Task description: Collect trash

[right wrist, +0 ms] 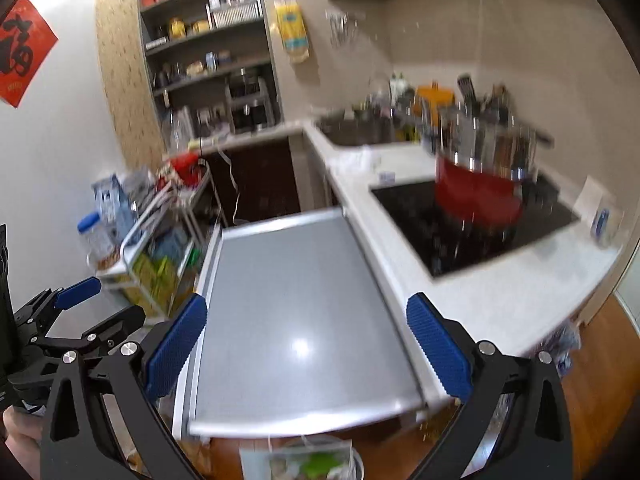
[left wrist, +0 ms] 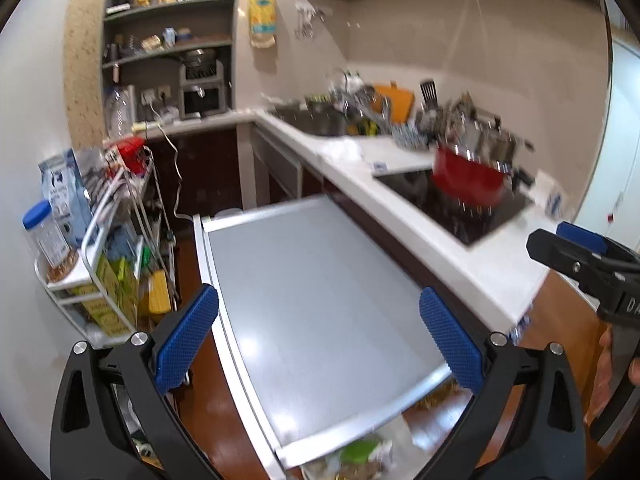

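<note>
My left gripper [left wrist: 320, 336] is open, its blue pads spread wide over a grey tabletop [left wrist: 312, 264] with nothing between them. My right gripper [right wrist: 308, 346] is open too and empty, above the same tabletop [right wrist: 296, 292]. Each gripper shows at the edge of the other's view: the right gripper [left wrist: 560, 244] at the far right, the left gripper [right wrist: 100, 306] at the lower left. Below the table's near edge a white bag or bin of trash [left wrist: 360, 456] holds wrappers and something green; the same trash [right wrist: 304, 460] appears blurred at the bottom of the right wrist view.
A white counter [left wrist: 440, 248] runs along the right with a black cooktop [left wrist: 460, 204], a red pot [left wrist: 468, 180] and a sink [left wrist: 312, 120]. A white wire trolley [left wrist: 112, 264] with a jar and cartons stands left of the table. Shelves fill the back wall. The floor is brown wood.
</note>
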